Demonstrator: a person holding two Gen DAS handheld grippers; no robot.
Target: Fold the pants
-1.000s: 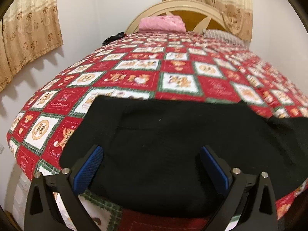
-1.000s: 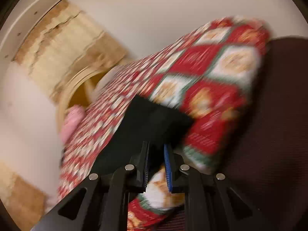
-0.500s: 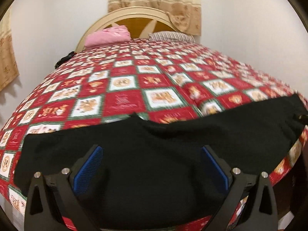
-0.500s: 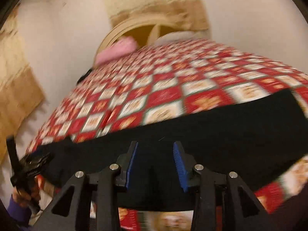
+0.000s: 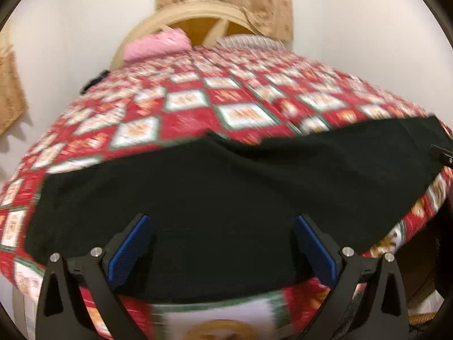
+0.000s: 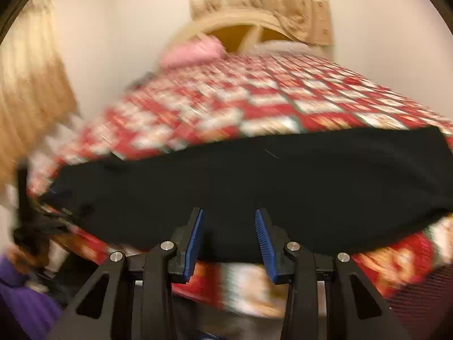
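Left gripper (image 5: 222,248) fingers spread wide above black pants (image 5: 226,198) on the bed (image 5: 184,119), holding nothing, right gripper (image 6: 229,239) fingers partly apart, empty, over the pants' near edge

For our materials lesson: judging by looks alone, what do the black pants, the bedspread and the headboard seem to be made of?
Pants: matte black cloth, probably knit or cotton; it lies limp with soft creases.
Bedspread: printed fabric in red, white and green squares, possibly quilted; blur hides stitching.
Headboard: rigid curved frame, cream-painted, likely wood, with brownish panels.
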